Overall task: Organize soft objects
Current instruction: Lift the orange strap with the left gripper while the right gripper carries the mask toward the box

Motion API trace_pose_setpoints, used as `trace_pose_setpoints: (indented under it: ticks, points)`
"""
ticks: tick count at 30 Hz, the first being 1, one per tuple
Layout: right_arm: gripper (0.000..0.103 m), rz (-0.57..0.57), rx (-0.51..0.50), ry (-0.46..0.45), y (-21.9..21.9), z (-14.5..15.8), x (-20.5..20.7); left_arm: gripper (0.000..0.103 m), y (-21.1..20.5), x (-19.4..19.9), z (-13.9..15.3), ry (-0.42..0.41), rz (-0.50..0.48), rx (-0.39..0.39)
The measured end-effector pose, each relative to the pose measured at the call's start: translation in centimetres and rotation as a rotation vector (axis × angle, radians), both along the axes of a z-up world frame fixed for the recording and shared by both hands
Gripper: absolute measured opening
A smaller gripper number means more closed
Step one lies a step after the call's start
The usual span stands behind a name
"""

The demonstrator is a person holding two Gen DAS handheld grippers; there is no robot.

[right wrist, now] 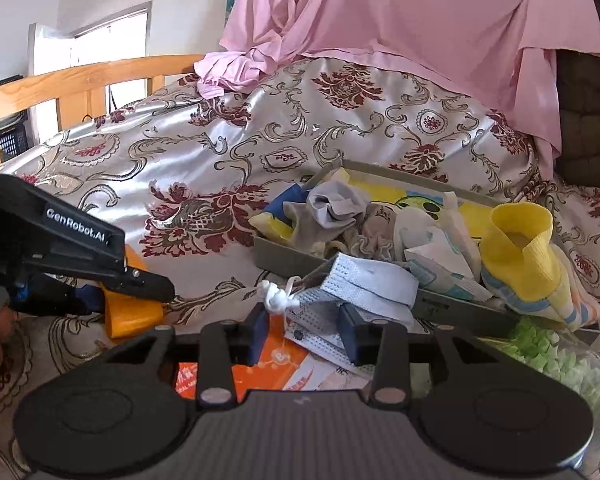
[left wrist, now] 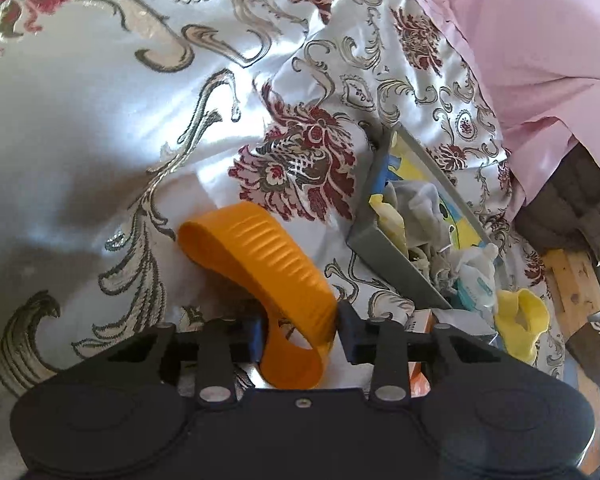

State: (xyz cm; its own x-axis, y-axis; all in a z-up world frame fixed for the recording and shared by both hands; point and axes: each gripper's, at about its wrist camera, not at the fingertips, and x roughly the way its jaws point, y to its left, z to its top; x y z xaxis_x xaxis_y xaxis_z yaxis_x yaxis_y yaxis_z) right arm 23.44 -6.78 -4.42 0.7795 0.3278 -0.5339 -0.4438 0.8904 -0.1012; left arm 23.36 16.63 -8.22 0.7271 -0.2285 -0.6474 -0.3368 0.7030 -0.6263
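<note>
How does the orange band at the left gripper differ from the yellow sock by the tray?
The orange band is a smooth, ridged, stiff-looking open loop; the yellow sock is ribbed knit fabric. The band lies on the bedspread between the left gripper's fingers; the sock stands cuff-up at the grey tray's end, away from either gripper. Both are single-coloured and hollow.

L gripper [left wrist: 300, 330] + R gripper [right wrist: 304, 330] (jaws part-open)

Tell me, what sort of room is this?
Most likely a bedroom: a satin floral bedspread covers a bed with a wooden frame, and a grey tray of socks and cloths sits on it.
</note>
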Motion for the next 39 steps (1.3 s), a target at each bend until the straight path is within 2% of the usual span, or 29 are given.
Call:
trace_pose_setpoints:
  ticks: [3, 5, 6, 9, 13, 21, 26, 30, 35, 39]
  points:
    - [0.041, -0.009, 0.016, 0.012, -0.2, 0.0, 0.1, 0.030, -0.4, -0.2, 0.3, -0.017, -0.019, 0.020]
    - [0.034, -0.013, 0.028, 0.025, -0.4, 0.0, 0.2, 0.029, -0.8, -0.3, 0.5, -0.033, -0.037, 0.025]
    - [0.026, -0.016, 0.030, 0.030, -0.4, 0.0, 0.3, 0.029, -1.0, -0.4, 0.7, -0.045, -0.046, 0.033]
    - [0.013, -0.013, 0.026, 0.031, -0.5, -0.1, 0.2, 0.029, -1.7, -0.5, 1.2, -0.080, -0.067, 0.067]
    - [0.007, -0.002, 0.010, 0.016, -0.1, -0.1, -0.1, 0.025, -2.3, -0.7, 1.8, -0.122, -0.091, 0.101]
    - [0.006, 0.011, -0.024, -0.109, 0.2, 1.0, -1.3, 0.022, -3.1, -0.8, 3.1, -0.215, -0.126, 0.153]
    - [0.006, -0.005, 0.040, -0.154, -0.5, 3.3, -0.8, 0.022, -3.9, 0.4, 4.7, -0.255, -0.141, 0.174]
    - [0.006, -0.032, 0.122, -0.199, -1.6, 6.0, 0.6, 0.022, -4.7, 3.2, 6.8, -0.297, -0.180, 0.195]
    - [0.006, -0.073, 0.217, -0.263, -3.9, 8.6, 4.8, 0.022, -6.2, 8.9, 8.9, -0.331, -0.244, 0.203]
    - [0.006, -0.136, 0.297, -0.226, -6.2, 8.4, 9.4, 0.023, -8.2, 13.5, 9.3, -0.343, -0.323, 0.250]
